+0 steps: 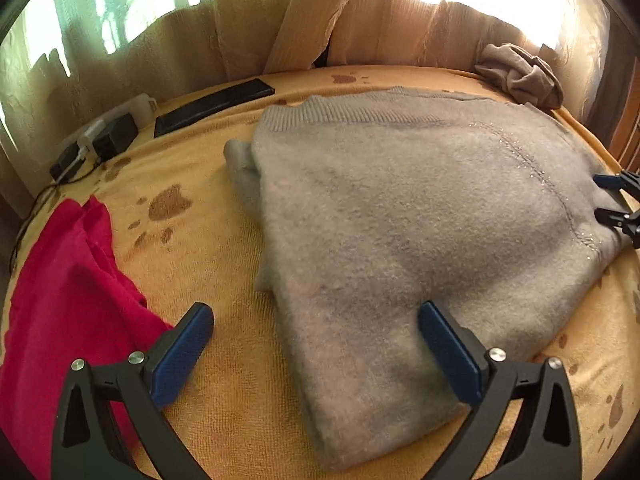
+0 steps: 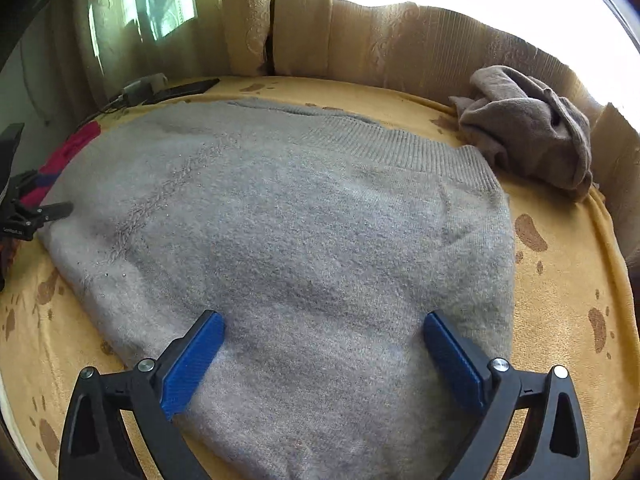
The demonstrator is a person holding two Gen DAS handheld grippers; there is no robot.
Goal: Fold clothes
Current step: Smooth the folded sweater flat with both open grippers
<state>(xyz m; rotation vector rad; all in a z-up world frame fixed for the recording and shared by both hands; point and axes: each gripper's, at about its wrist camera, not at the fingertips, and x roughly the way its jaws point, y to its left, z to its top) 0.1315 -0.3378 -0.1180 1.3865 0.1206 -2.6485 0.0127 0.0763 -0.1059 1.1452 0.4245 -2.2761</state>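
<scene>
Black phone [image 1: 214, 107], chargers [image 1: 102, 142], paw-print yellow blanket [image 1: 224, 380], beige curtains [image 1: 240, 28].

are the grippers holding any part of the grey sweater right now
No. Both the left gripper and the right gripper are open above the grey sweater, with no fabric pinched between their fingers.

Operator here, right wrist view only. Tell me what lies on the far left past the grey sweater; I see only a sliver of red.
Observer: A red garment lies spread on the yellow blanket, apart from the grey sweater.
Operator: Report the left gripper.
Observer: The left gripper is open; its right finger is over the sweater's near left corner, its left finger over bare blanket.
Operator: Anything behind the red garment?
Observer: A flat black slab and dark adapters with a cable lie by the curtain.
</scene>
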